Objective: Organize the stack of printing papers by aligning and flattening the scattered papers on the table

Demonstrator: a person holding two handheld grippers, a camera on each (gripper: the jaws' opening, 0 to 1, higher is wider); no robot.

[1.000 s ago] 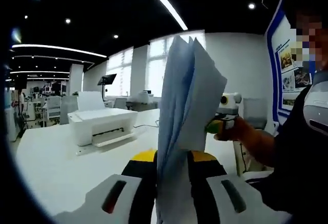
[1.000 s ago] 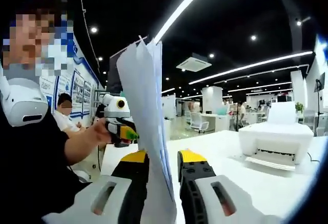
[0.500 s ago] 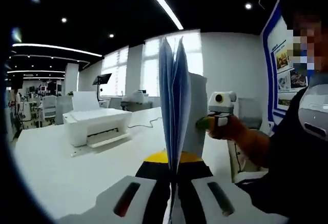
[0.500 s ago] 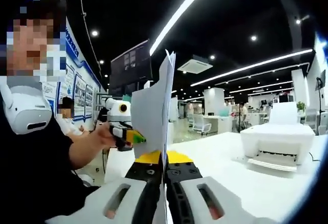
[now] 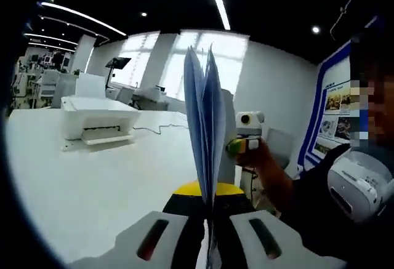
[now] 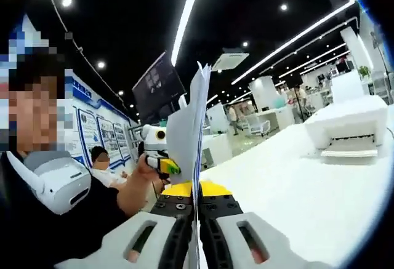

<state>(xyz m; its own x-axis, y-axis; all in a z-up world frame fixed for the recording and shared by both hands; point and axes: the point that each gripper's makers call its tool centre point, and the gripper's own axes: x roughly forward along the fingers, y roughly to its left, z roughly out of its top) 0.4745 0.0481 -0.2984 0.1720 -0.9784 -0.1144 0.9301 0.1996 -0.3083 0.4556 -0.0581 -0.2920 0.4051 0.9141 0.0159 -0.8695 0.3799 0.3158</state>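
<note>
Above the white bench [image 5: 92,183], held clear of its top, the stack of papers [image 5: 206,127] stands upright on edge, its sheets fanning apart a little toward the top. In the left gripper view the left gripper [image 5: 208,204] has its jaws clenched on the lower edge of the papers, the black and yellow tips pressed against the sheets from both sides. The right gripper [image 5: 241,144] shows past the far side of the stack in that view, gripped by the person's hand [image 5: 261,161], its green and yellow tip touching the papers.

In the right gripper view the right gripper [image 6: 197,206] is likewise clamped on the papers [image 6: 188,130], the jaws pressed flat together with the thin stack rising between them. The left gripper [image 6: 165,164] appears beyond the stack on the left of that view, held in the person's other hand [image 6: 138,186], its yellow tip against the sheets. So the stack is pinched at two edges, one gripper on each.

A white printer [image 5: 98,118] sits on the bench toward its far edge, a cable trailing from it across the top; the same printer [image 6: 351,130] shows at the right of the right gripper view. The person, in a dark top with a white device [image 6: 58,183] around the neck, stands at the near edge of the bench. Long ceiling lights [image 6: 184,16] run overhead.
</note>
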